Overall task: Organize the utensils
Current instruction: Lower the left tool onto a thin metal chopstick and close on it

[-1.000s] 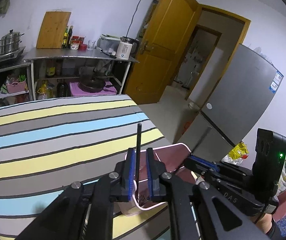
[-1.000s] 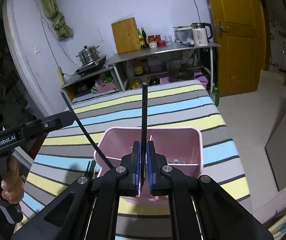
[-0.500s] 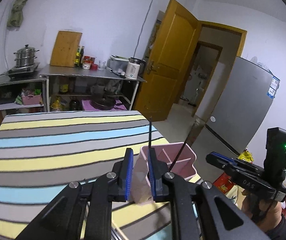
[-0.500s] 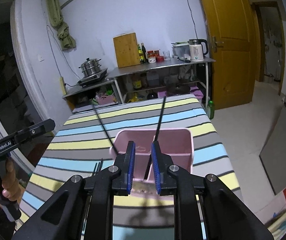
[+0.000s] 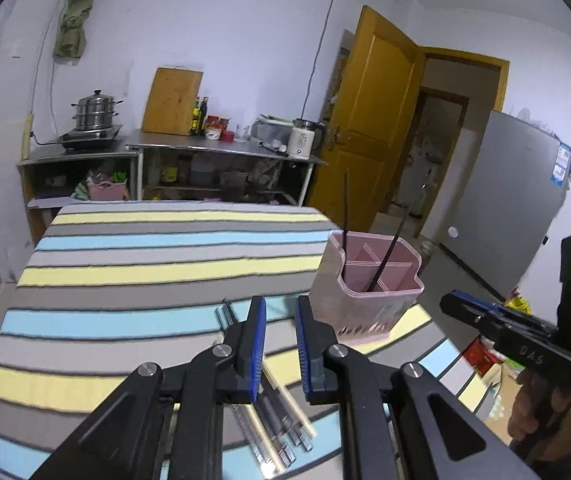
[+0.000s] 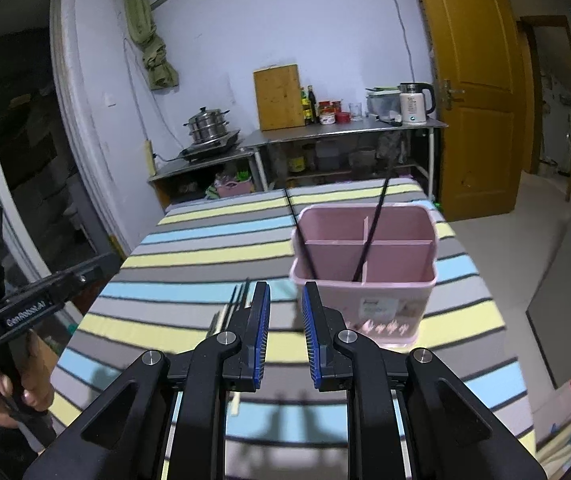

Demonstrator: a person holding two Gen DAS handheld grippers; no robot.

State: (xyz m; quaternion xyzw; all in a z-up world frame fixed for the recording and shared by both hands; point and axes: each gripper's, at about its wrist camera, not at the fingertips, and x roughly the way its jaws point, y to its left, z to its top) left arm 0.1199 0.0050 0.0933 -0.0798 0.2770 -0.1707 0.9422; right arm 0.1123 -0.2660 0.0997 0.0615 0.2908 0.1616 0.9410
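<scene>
Pink four-compartment utensil holder (image 6: 365,280), upright

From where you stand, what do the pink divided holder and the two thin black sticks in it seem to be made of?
The pink divided holder looks like moulded plastic with a matte finish: its thin walls, rounded rim and partitions are all one even colour. The two thin black sticks are dark and uniformly slim, perhaps lacquered wood or plastic; the pictures do not settle which.

Both grippers are black, with blue pads (image 5: 260,344), silver screws and white lettering; the right gripper (image 5: 517,340) shows a green light.
</scene>
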